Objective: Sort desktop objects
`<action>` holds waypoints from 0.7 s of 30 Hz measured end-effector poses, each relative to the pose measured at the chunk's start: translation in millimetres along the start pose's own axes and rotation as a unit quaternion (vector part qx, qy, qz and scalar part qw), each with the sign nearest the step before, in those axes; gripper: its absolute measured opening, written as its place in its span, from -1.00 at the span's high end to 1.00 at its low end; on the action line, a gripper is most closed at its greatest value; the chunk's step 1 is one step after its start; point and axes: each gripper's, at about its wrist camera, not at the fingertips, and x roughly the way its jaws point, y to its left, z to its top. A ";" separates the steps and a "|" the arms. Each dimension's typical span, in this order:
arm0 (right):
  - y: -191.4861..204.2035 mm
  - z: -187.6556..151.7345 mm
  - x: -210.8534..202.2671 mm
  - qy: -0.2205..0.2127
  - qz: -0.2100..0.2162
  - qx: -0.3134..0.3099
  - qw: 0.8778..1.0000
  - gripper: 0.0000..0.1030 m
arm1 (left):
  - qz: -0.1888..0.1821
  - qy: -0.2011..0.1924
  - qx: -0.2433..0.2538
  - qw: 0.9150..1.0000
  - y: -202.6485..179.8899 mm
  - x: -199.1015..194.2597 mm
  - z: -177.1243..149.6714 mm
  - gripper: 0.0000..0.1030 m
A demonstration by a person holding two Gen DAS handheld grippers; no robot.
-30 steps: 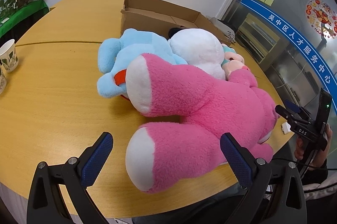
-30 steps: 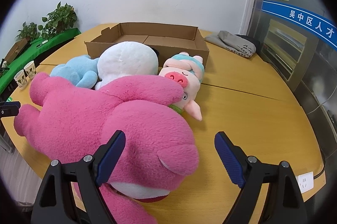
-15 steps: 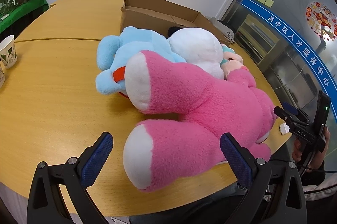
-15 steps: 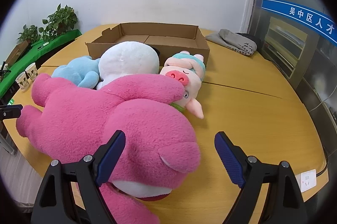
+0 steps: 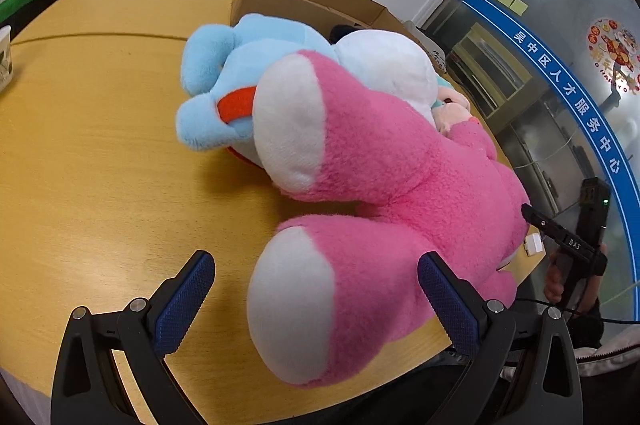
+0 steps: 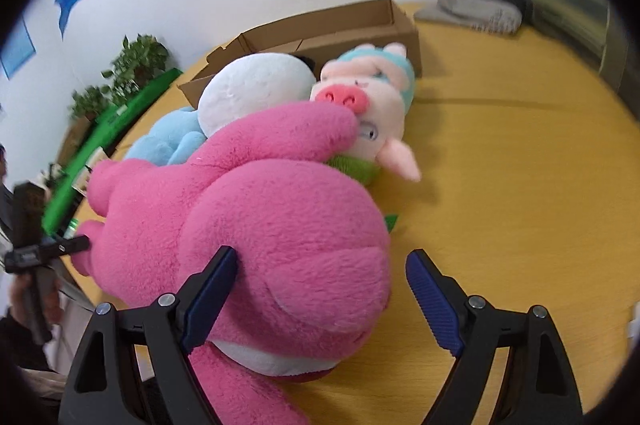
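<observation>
Pink plush bear (image 5: 400, 193) sprawled on the wooden table (image 5: 100, 165), against blue plush (image 5: 240, 73); left gripper (image 5: 316, 289) spread wide around one foot; right gripper (image 6: 320, 285) spread wide around head.

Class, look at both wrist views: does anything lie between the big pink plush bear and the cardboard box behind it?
Yes. The blue plush, white plush and pig plush lie between the pink bear and the cardboard box.

Pink plush bear (image 5: 400, 193): bulks across the near worktop (image 5: 100, 145) edge. Behind it: blue plush (image 5: 224, 85), white plush (image 6: 252, 85), pig plush (image 6: 372, 101), cardboard box (image 6: 340, 29), packed touching. Bare worktop lies open left and right of bear.
</observation>
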 end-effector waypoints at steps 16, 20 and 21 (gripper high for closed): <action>18.5 5.1 -26.3 -0.065 0.100 -0.032 0.992 0.20 | -0.077 -0.036 -0.007 0.996 -16.0 -46.5 -8.2 0.18; 24.3 21.0 -60.2 -0.119 0.125 -0.044 0.984 0.21 | -0.101 -0.069 -0.005 0.992 -28.6 -75.3 4.8 0.19; 26.7 32.5 -67.7 -0.136 0.125 -0.053 0.981 0.21 | -0.106 -0.081 0.006 0.991 -35.1 -82.5 14.8 0.19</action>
